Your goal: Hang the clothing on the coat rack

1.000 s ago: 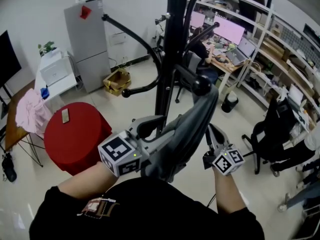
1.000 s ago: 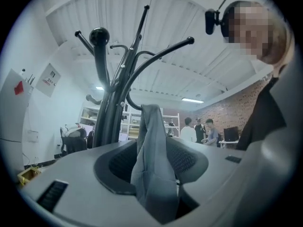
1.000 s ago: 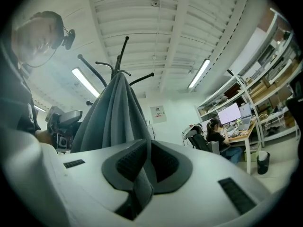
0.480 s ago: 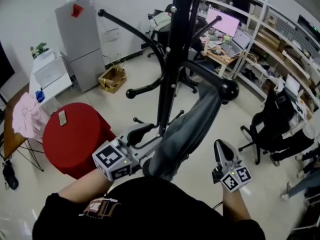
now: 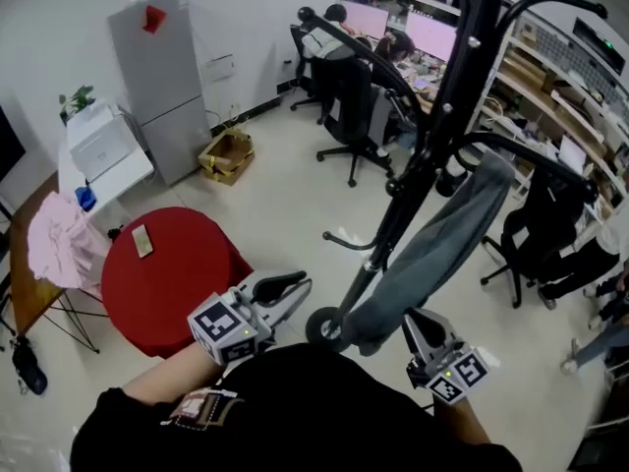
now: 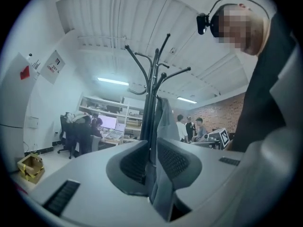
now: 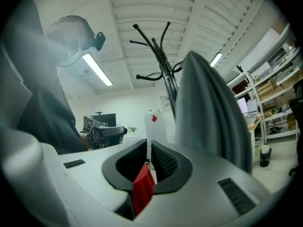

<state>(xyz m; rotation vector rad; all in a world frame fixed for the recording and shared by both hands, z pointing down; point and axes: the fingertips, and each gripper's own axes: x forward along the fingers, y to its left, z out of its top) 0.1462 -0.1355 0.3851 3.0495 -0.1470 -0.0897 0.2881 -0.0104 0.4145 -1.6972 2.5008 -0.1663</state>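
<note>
**Me:** Both of my hands have come back from the grey garment (image 5: 442,244) since a second ago. The left gripper (image 5: 293,288) was right at its lower edge then, and now it sits well clear of it, low and toward me. The right gripper (image 5: 417,323) has dropped back too and is just below the hem without touching it.

**Partner:** So who is holding the garment?

**Me:** Nobody. It hangs draped over one curved arm (image 5: 539,160) of the coat rack (image 5: 432,136), and its long end trails down beside the pole.

**Partner:** And your jaws?

**Me:** On the left they have just been closing. A narrow gap remains, and all I see through it is the rack and the garment far off, so nothing is caught there. On the right they are almost pressed together with only a slit between them, and they hold nothing.

**Partner:** What does that mean for the job?

**Me:** I judge the hanging itself done, since the cloth carries its own weight on the arm. My one doubt is balance. Most of the length seems to hang on one side, so it could slide off if the rack is bumped.
</note>
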